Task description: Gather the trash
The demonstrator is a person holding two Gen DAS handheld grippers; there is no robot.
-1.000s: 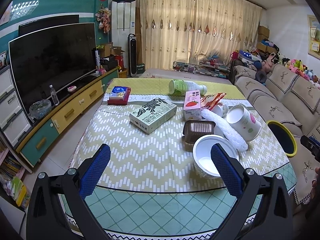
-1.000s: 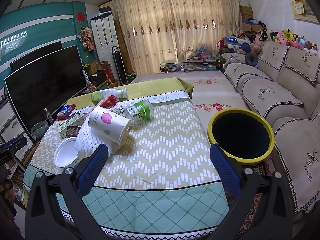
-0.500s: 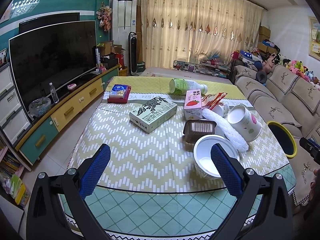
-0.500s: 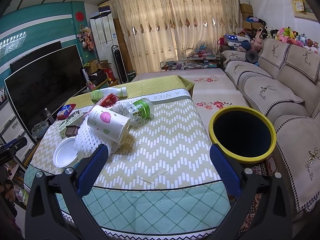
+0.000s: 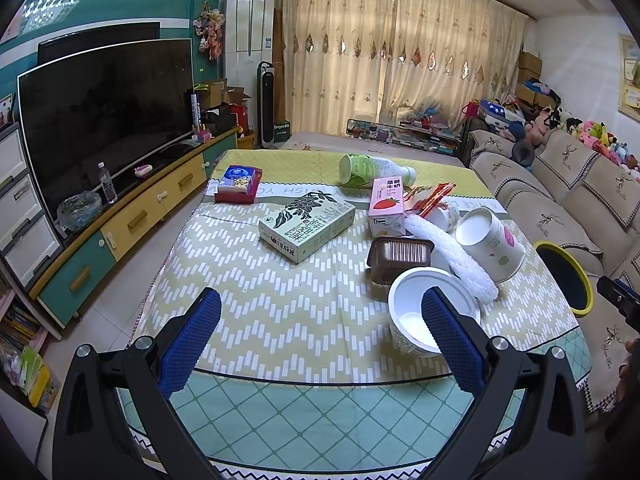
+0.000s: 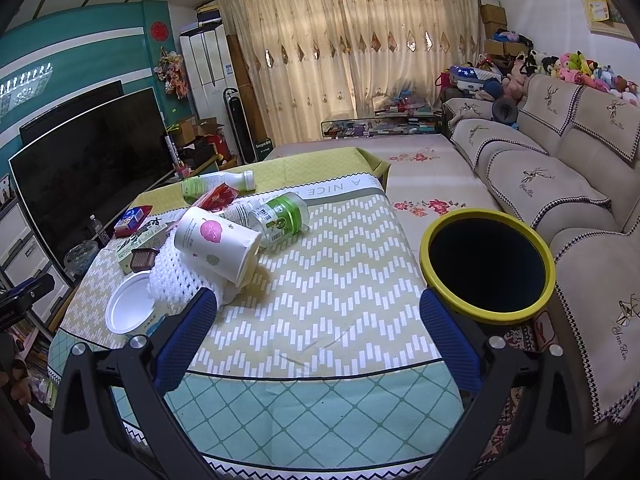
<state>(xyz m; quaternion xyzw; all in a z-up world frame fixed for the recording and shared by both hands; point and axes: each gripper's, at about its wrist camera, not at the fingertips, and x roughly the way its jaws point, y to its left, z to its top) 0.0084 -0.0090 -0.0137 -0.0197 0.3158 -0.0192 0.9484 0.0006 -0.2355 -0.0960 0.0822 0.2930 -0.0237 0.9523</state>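
Note:
Trash lies scattered on the low table (image 5: 280, 312): a white bowl (image 5: 434, 312), a brown plastic tray (image 5: 400, 258), a white foam net (image 5: 452, 254), a tipped paper cup (image 5: 490, 240), a pink milk carton (image 5: 386, 206), a green tea box (image 5: 306, 226) and a lying bottle (image 5: 374, 168). My left gripper (image 5: 320, 328) hovers open over the table's near edge, its right finger in front of the bowl. In the right wrist view my right gripper (image 6: 318, 332) is open and empty above the near edge, between the cup (image 6: 218, 242) and the yellow-rimmed bin (image 6: 488, 264).
A green-capped jar (image 6: 280, 216) lies behind the cup. A red tissue box (image 5: 238, 184) sits at the table's far left. The TV cabinet (image 5: 120, 224) runs along the left. A sofa (image 6: 560, 184) stands behind the bin on the right.
Both grippers have drifted slightly closer to the table, so the trash looks a little larger. Nothing on the table has moved.

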